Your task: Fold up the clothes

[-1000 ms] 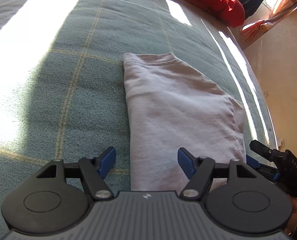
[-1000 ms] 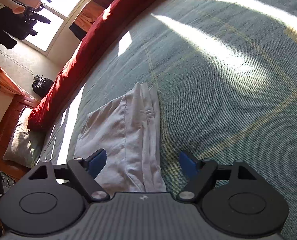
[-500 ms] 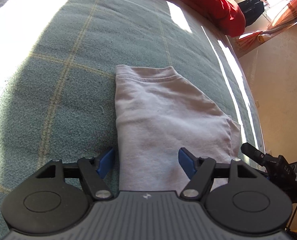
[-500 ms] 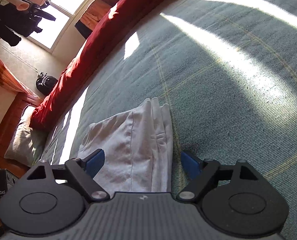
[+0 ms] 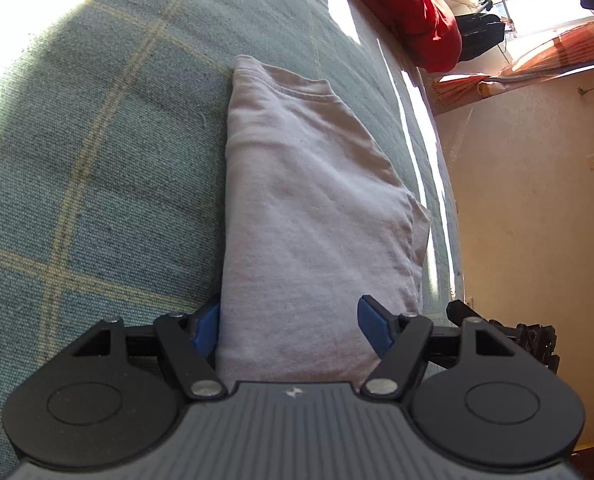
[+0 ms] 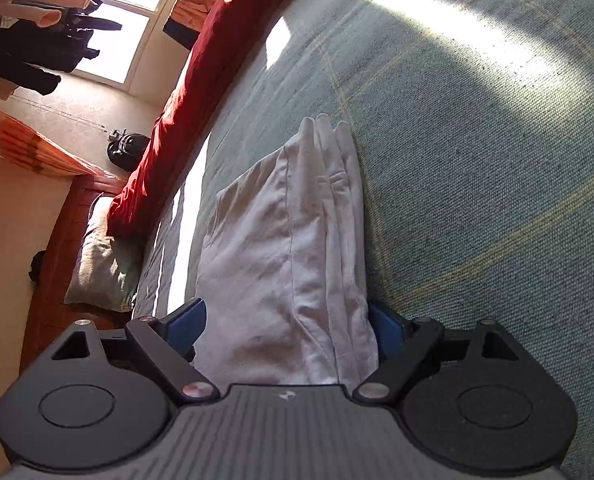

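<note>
A folded pale grey-white garment [image 5: 309,208] lies on the green checked bedspread [image 5: 97,168]. My left gripper [image 5: 291,326] is open, and the near end of the garment lies between its blue pads. The left pad [image 5: 207,326] is at the garment's left edge. In the right wrist view the same garment [image 6: 285,248] shows its stacked folded layers. My right gripper [image 6: 283,326] is open and straddles the garment's near end, with both pads close against the cloth. The right gripper's body [image 5: 509,334] shows at the lower right of the left wrist view.
A red duvet [image 6: 201,80] lies along the far edge of the bed, with a pillow [image 6: 101,264] on the wooden frame below it. A black bag [image 6: 127,150] sits by the wall. Beyond the bed edge there is a beige wall [image 5: 537,200].
Both grippers have moved forward over the garment, so its near end now lies between each pair of pads. Both stay open.
</note>
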